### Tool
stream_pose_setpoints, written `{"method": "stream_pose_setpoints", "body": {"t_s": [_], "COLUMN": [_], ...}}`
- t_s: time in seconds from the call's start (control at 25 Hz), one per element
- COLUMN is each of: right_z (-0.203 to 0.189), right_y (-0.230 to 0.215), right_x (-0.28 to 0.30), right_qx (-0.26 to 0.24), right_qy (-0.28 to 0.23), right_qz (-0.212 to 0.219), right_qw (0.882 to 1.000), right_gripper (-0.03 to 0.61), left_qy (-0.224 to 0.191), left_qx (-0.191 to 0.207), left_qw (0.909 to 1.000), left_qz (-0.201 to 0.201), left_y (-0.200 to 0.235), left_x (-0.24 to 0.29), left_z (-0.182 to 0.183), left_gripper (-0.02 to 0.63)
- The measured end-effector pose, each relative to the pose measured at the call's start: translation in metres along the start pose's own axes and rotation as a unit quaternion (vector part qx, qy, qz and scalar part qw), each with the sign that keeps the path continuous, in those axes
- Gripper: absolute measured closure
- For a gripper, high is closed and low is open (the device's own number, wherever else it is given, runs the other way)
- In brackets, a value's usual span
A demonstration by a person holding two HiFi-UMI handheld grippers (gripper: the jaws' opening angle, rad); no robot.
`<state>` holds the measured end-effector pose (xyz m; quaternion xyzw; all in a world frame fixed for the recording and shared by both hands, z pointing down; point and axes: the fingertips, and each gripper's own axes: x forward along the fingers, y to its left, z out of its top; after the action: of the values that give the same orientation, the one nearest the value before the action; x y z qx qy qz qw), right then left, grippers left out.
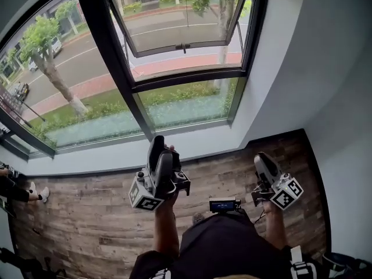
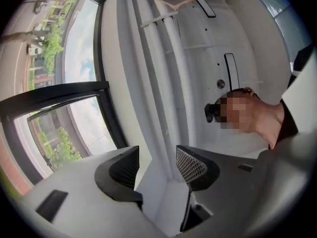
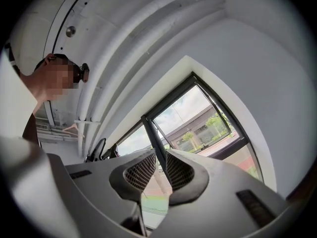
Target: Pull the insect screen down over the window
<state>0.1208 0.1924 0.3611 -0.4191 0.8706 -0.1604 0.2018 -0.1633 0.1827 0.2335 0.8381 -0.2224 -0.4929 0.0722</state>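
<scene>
Head view: left tongs (image 1: 160, 147), right tongs (image 1: 263, 160) (two), one window (image 1: 110, 57).

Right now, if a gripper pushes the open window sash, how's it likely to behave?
The window sash is glass in a dark frame, so probably stiff and heavy. Its lower edge stands out from the fixed frame, so a push would likely swing it, not slide it. The glass looks slick; the small handle seems the better contact.
</scene>
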Motion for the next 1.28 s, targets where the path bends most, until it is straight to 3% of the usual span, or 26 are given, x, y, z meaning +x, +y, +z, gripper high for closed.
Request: {"method": "stream_pose_setpoints", "body": {"t_s": [0.12,0.2,0.32,0.44,0.52,0.6,0.68,0.8,0.88,0.96,1.0,1.12,1.16,1.24,1.28], "right_z": [0.008,0.009,0.01,0.024,0.044,0.064,0.085,0.107,0.12,0.137,0.147,0.183,0.196,0.218,0.229], "right_y": [-0.018,-0.038,-0.073,-0.112,-0.136,-0.153,-0.169,-0.197,-0.207,-0.212,-0.215,-0.223,-0.225,-0.228,-0.226], "right_x": [0.04,0.069,0.11,0.15,0.172,0.192,0.213,0.244,0.266,0.288,0.299,0.33,0.34,0.366,0.382], "right_qx": [0.002,0.003,0.008,0.0,-0.029,-0.084,-0.161,-0.274,-0.334,-0.398,-0.435,-0.53,-0.552,-0.592,-0.618], "right_qy": [0.004,0.005,0.002,-0.003,0.0,0.009,0.021,0.042,0.052,0.063,0.069,0.069,0.067,0.071,0.073], "right_qz": [0.018,0.034,0.061,0.084,0.096,0.105,0.108,0.1,0.096,0.092,0.085,0.051,0.036,0.005,-0.007], "right_qw": [1.0,0.999,0.998,0.996,0.995,0.991,0.981,0.956,0.936,0.91,0.894,0.843,0.83,0.803,0.782], "right_gripper": [0.511,0.512,0.512,0.512,0.512,0.511,0.511,0.512,0.511,0.511,0.511,0.511,0.511,0.511,0.511], "left_qy": [0.046,0.104,0.163,0.188,0.227,0.275,0.316,0.369,0.386,0.395,0.4,0.409,0.407,0.402,0.399], "left_qx": [0.034,0.094,0.215,0.286,0.343,0.415,0.485,0.575,0.612,0.645,0.665,0.735,0.752,0.779,0.79], "left_qw": [0.9983,0.9898,0.9627,0.9397,0.9113,0.8666,0.8143,0.7258,0.6843,0.6475,0.6228,0.5308,0.5073,0.469,0.4517], "left_qz": [-0.009,-0.025,-0.021,0.006,0.014,0.03,0.045,0.078,0.091,0.097,0.101,0.107,0.108,0.11,0.113], "left_y": [0.02,0.032,0.06,0.102,0.125,0.151,0.178,0.218,0.237,0.253,0.264,0.303,0.316,0.34,0.35], "left_x": [0.031,0.051,0.078,0.111,0.135,0.156,0.177,0.2,0.217,0.238,0.249,0.289,0.304,0.334,0.35], "left_z": [-0.008,-0.02,-0.036,-0.044,-0.055,-0.064,-0.066,-0.068,-0.068,-0.06,-0.055,-0.036,-0.027,-0.003,0.012], "left_gripper": [0.38,0.382,0.382,0.382,0.391,0.391,0.391,0.391,0.391,0.391,0.391,0.391,0.391,0.391,0.391]}}
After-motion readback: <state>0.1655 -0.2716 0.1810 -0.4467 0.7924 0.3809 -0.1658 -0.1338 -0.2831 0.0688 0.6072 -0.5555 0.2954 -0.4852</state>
